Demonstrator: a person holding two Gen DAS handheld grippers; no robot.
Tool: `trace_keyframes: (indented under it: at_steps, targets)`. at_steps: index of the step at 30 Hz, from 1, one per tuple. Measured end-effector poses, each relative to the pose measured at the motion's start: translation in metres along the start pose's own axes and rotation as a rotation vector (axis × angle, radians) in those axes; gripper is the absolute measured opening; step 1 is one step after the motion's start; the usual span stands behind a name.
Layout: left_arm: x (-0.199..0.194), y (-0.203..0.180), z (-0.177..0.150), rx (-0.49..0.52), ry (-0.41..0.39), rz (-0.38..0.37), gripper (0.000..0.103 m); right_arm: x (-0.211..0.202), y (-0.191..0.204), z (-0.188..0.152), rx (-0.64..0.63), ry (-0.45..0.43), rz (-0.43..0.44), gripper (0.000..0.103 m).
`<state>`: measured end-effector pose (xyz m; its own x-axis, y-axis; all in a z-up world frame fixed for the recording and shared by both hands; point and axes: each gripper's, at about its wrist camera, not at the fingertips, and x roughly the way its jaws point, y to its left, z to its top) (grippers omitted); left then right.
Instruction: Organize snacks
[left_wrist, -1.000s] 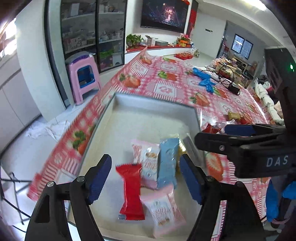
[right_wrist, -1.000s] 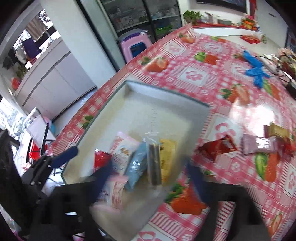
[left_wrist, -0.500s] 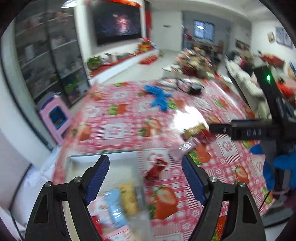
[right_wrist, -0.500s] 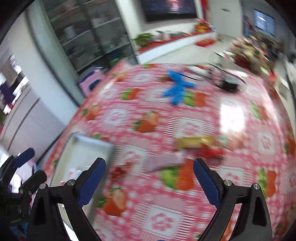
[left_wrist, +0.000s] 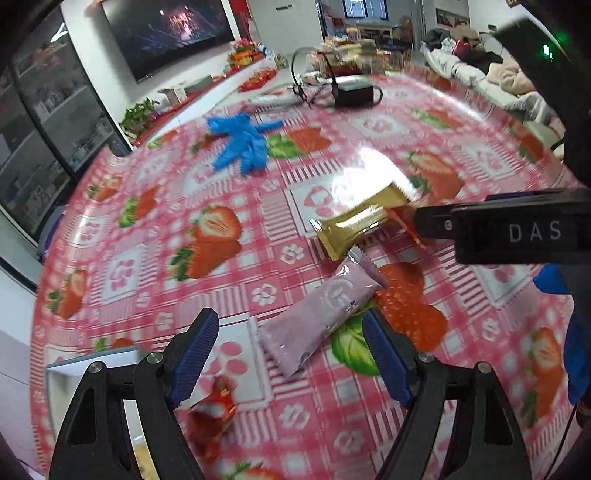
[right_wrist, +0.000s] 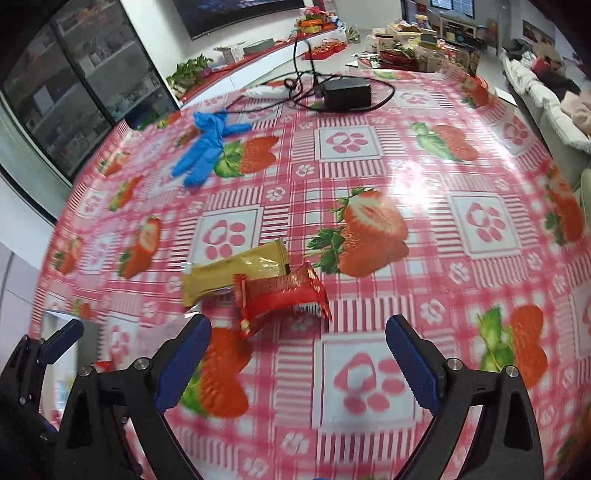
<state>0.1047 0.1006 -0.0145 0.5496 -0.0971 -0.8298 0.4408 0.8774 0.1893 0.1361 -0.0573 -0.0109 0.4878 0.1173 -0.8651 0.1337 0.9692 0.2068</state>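
Note:
My left gripper (left_wrist: 291, 356) is open and empty above the strawberry tablecloth. A pink snack packet (left_wrist: 317, 314) lies just ahead between its fingers. A gold packet (left_wrist: 360, 225) lies beyond it, and a small red packet (left_wrist: 212, 410) lies low left beside the white tray corner (left_wrist: 88, 363). My right gripper (right_wrist: 297, 363) is open and empty. A red packet (right_wrist: 282, 295) and the gold packet (right_wrist: 236, 275) lie just ahead of it. The right gripper also shows at the right of the left wrist view (left_wrist: 517, 230).
Blue gloves (left_wrist: 240, 142) lie further back on the table, also in the right wrist view (right_wrist: 205, 146). A black power adapter with cable (right_wrist: 345, 92) sits at the far edge. Cabinets, a TV and a sofa surround the table.
Both grippers have swung away from the tray with its snacks toward the loose packets on the tablecloth and come closer to them. Both stay open.

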Motion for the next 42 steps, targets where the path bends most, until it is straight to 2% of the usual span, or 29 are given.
trace_keyframes:
  at_steps: [4,5,6,7,8,10,11,13,16,21,23,24,25,26,27,29,30,35,38,41,42]
  targets:
    - [0.025,-0.006,0.001,0.01,0.025,-0.005,0.083,0.024,0.01,0.003,-0.071,0.002,-0.015,0.096]
    - [0.024,-0.005,0.001,0.0,0.002,-0.014,0.083,0.027,0.01,0.003,-0.081,0.007,-0.016,0.094]
    - [0.025,-0.007,0.002,-0.005,-0.002,-0.024,0.083,0.03,0.011,0.003,-0.084,0.009,-0.02,0.091]
    - [0.026,-0.008,0.003,-0.011,-0.004,-0.03,0.08,0.029,0.012,0.002,-0.096,-0.014,-0.043,0.082]
    - [0.026,-0.008,0.004,-0.017,-0.006,-0.039,0.074,0.028,0.012,0.001,-0.106,-0.027,-0.048,0.063]
    - [0.025,-0.011,0.006,-0.033,0.003,-0.096,0.039,0.025,0.009,0.001,-0.112,-0.03,-0.032,0.054]
    - [0.024,-0.012,0.005,-0.041,0.011,-0.108,0.034,0.023,0.005,0.0,-0.102,-0.029,-0.019,0.053]
    - [0.018,-0.017,0.0,-0.048,0.023,-0.075,0.033,0.015,-0.002,-0.005,-0.092,-0.034,-0.017,0.053]
    - [0.002,-0.02,-0.023,-0.103,0.041,-0.066,0.033,-0.001,-0.01,-0.02,-0.119,-0.033,-0.021,0.053]
    - [-0.035,-0.023,-0.081,-0.262,0.068,-0.074,0.033,-0.041,-0.027,-0.074,-0.176,-0.026,-0.041,0.054]
    - [-0.051,-0.029,-0.106,-0.296,0.06,-0.079,0.034,-0.054,-0.032,-0.096,-0.191,-0.026,-0.055,0.054]
    - [-0.056,-0.031,-0.112,-0.301,0.051,-0.078,0.035,-0.061,-0.035,-0.11,-0.196,-0.024,-0.064,0.054]
    - [-0.061,-0.034,-0.119,-0.296,0.04,-0.076,0.047,-0.066,-0.037,-0.121,-0.2,-0.017,-0.068,0.054]
    - [-0.064,-0.037,-0.125,-0.279,0.028,-0.06,0.058,-0.068,-0.039,-0.13,-0.206,-0.004,-0.067,0.06]
    - [-0.066,-0.038,-0.128,-0.27,0.025,-0.04,0.081,-0.07,-0.041,-0.139,-0.211,0.004,-0.069,0.067]
    - [-0.07,-0.037,-0.13,-0.261,0.0,-0.013,0.084,-0.079,-0.046,-0.156,-0.218,-0.027,-0.103,0.093]
    - [-0.071,-0.035,-0.13,-0.258,-0.009,-0.018,0.084,-0.083,-0.048,-0.161,-0.218,-0.048,-0.123,0.096]
    - [-0.054,-0.033,-0.121,-0.23,-0.001,-0.014,0.084,-0.083,-0.059,-0.166,-0.14,-0.06,-0.108,0.097]
    - [-0.048,-0.03,-0.117,-0.264,-0.016,-0.04,0.086,-0.077,-0.054,-0.161,-0.126,-0.088,-0.113,0.097]
    - [-0.046,-0.03,-0.122,-0.274,-0.04,-0.039,0.096,-0.063,-0.047,-0.161,-0.117,-0.074,-0.108,0.098]
    - [-0.044,-0.029,-0.125,-0.285,-0.043,-0.032,0.103,-0.059,-0.045,-0.163,-0.12,-0.076,-0.114,0.102]
